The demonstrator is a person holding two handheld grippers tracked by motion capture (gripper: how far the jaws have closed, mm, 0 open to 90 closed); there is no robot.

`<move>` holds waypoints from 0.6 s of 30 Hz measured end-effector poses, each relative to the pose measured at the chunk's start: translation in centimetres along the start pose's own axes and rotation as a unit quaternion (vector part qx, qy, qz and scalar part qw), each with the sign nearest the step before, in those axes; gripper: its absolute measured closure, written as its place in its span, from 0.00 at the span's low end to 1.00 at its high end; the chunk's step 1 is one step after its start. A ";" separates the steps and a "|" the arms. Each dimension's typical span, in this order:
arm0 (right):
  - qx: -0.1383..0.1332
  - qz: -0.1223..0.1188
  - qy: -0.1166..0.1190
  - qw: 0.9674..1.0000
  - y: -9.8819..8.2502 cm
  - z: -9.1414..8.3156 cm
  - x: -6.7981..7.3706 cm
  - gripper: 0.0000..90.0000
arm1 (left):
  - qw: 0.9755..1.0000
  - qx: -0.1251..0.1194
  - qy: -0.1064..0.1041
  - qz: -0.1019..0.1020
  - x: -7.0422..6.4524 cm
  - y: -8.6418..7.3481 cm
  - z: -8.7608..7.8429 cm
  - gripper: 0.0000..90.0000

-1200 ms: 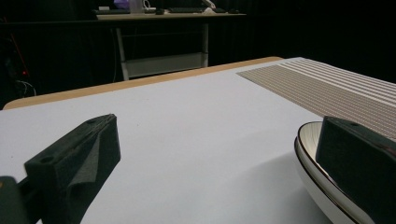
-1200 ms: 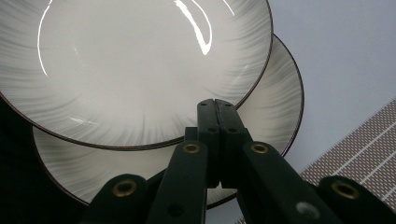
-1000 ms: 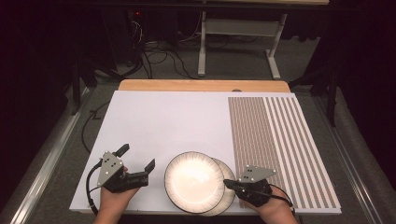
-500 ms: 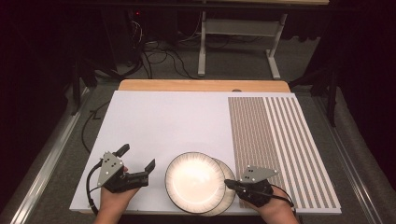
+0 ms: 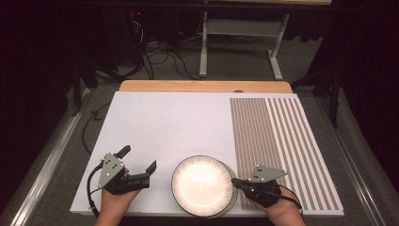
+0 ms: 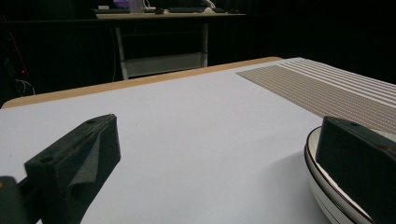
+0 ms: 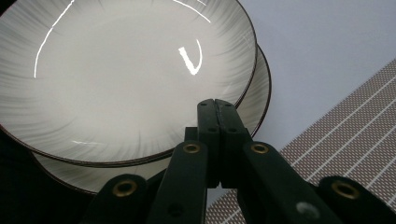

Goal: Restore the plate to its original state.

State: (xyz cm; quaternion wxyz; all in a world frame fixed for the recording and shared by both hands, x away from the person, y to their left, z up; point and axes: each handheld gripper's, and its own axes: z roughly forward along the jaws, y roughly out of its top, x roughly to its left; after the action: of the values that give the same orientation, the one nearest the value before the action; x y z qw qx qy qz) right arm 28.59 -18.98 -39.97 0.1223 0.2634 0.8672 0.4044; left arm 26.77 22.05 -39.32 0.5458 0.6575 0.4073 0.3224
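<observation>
From above, your left gripper [image 5: 137, 165] sits wide open beside the two stacked plates [image 5: 200, 186] at the near edge of the white board [image 5: 164, 122], ready, it seems, to steady them. Your right gripper [image 5: 234, 181] touches the stack's right rim.

Along your left gripper, one jaw stands just beside the plates' rim, touching nothing.

Along your right gripper [image 7: 218, 109], the jaws are pressed together at the top plate [image 7: 121, 70]'s rim; whether they pinch it I cannot tell.

Two stacked white plates [image 5: 200, 184], near table edge
</observation>
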 end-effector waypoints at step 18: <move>-0.021 0.015 -0.023 0.999 -0.1 -1.7 -1.0 1.00 | 1.000 0.006 -0.003 -0.001 0.0 -0.1 0.1 0.01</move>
State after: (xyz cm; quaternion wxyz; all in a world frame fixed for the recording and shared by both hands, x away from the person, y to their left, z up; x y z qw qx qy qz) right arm 28.69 -20.64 -38.97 0.1421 0.2831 0.8512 0.4185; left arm 26.84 22.05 -39.43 0.5439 0.6611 0.4082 0.3171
